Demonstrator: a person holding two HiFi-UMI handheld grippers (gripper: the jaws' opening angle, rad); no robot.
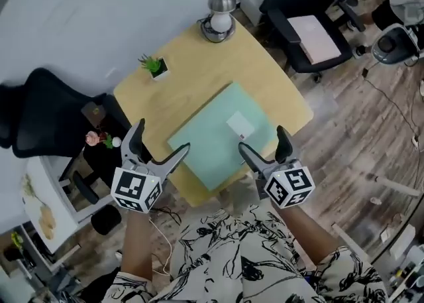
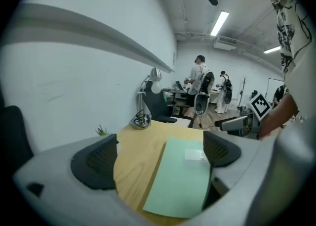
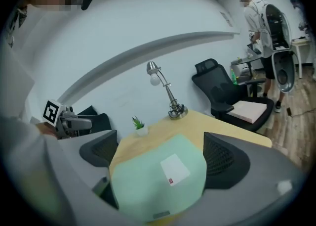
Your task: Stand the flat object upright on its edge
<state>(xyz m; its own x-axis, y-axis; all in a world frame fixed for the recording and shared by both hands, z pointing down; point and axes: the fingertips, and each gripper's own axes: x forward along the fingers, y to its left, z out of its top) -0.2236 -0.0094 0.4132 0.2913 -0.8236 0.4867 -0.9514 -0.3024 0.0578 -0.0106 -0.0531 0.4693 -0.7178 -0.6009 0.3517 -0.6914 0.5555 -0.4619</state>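
Observation:
A small flat white card (image 1: 240,124) with a tiny red mark lies on a pale green mat (image 1: 218,137) on the wooden table (image 1: 192,83). It also shows flat as the white card (image 3: 174,169) in the right gripper view and the white card (image 2: 195,155) in the left gripper view. My left gripper (image 1: 159,147) hovers open at the mat's near left corner. My right gripper (image 1: 264,144) hovers open at the mat's near right edge, just short of the card. Neither holds anything.
A silver desk lamp (image 1: 220,11) stands at the table's far corner and a small potted plant (image 1: 155,66) at its left side. Black office chairs (image 1: 301,23) stand beyond and left of the table. People stand far off in the room.

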